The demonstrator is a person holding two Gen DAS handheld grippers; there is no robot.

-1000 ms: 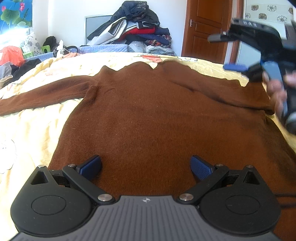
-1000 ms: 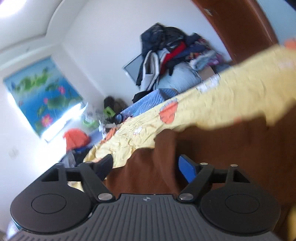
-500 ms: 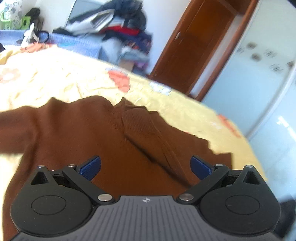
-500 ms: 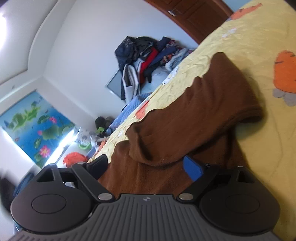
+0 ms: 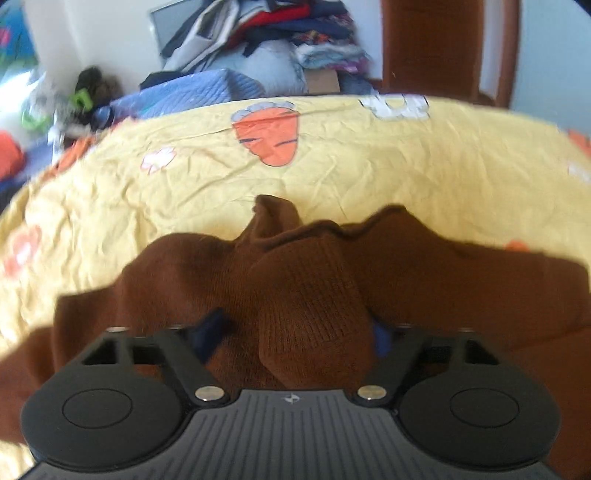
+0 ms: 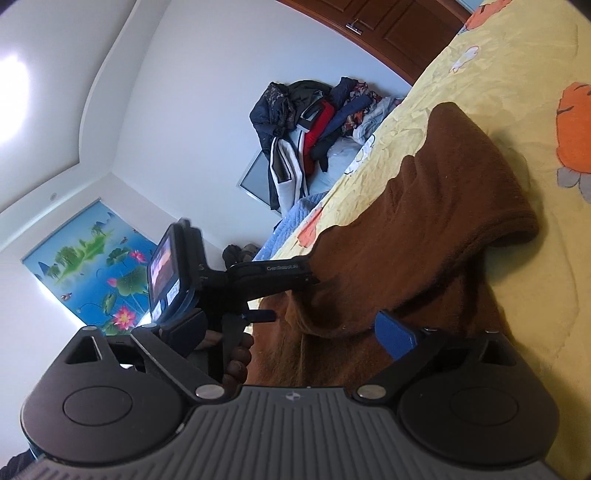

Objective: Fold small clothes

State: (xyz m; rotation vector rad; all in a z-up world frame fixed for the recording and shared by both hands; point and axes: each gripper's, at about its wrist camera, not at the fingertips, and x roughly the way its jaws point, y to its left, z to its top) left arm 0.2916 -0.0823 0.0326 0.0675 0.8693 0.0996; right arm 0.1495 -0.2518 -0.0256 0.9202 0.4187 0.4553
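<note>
A brown knit sweater [image 5: 424,280] lies on the yellow bedsheet [image 5: 332,162]. One sleeve [image 5: 314,295] is folded across its body. In the left wrist view my left gripper [image 5: 295,336] is open, and the folded sleeve lies between its blue pads. In the right wrist view the sweater [image 6: 424,236] lies rumpled with the sleeve end [image 6: 509,218] hanging over. My right gripper [image 6: 291,332] is open just above the sweater. The left gripper [image 6: 266,280] shows there too, reaching into the cloth.
A pile of clothes [image 5: 280,33] stands behind the bed by the white wall, next to a brown door [image 5: 432,44]. A blue quilt [image 5: 192,96] lies at the bed's far edge. A lotus picture [image 6: 96,266] hangs on the wall.
The right sleeve has been folded over onto the sweater's body. My left gripper has moved in low, with the sleeve now between its pads. My right gripper has let go and drawn back.
</note>
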